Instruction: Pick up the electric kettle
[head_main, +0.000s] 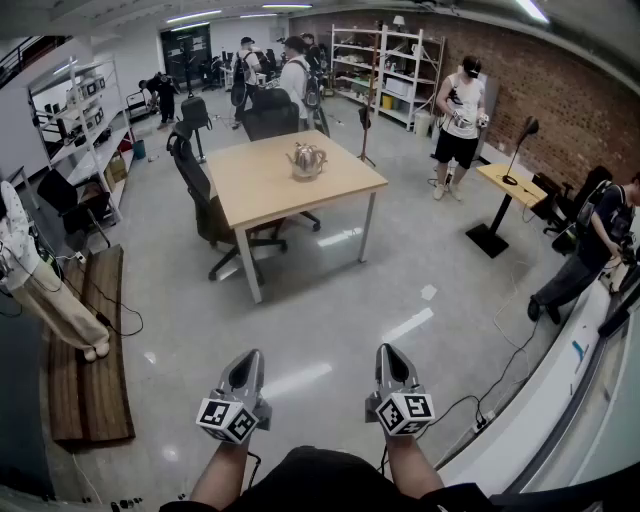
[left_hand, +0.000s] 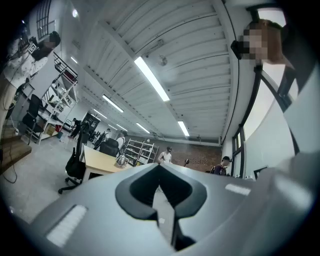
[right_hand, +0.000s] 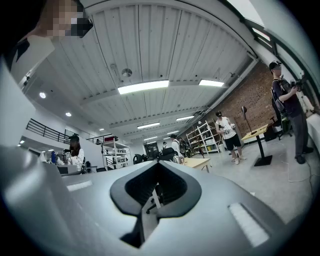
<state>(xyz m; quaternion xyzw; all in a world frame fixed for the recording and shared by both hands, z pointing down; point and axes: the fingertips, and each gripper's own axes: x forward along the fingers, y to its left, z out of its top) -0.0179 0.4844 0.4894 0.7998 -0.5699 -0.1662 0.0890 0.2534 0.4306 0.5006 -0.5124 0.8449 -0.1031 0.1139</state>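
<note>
Both grippers are low in the head view, side by side, and they point forward over the grey floor (head_main: 330, 300). The left gripper (head_main: 247, 362) has its jaws fully together, tip against tip, and nothing is between them. Its own view shows only the closed jaws with the room beyond. The right gripper (head_main: 391, 355) is in the same state: jaws pressed together, empty.

The electric kettle (head_main: 307, 160) is a shiny metal one. It stands upright on the light wooden table (head_main: 250, 190), well apart from both grippers, at about 12 o'clock from them. On the table top it sits away from the centre, towards 1 o'clock.

A black office chair (head_main: 197, 190) stands just beside the table at its 9 o'clock side. A person in a white top (head_main: 460, 105) stands at about 2 o'clock from the table, near the metal shelves (head_main: 385, 55). A small desk (head_main: 508, 180) is at the table's 3 o'clock. A brown mat (head_main: 90, 350) lies on the floor at 9 o'clock from the left gripper, well apart from it.
</note>
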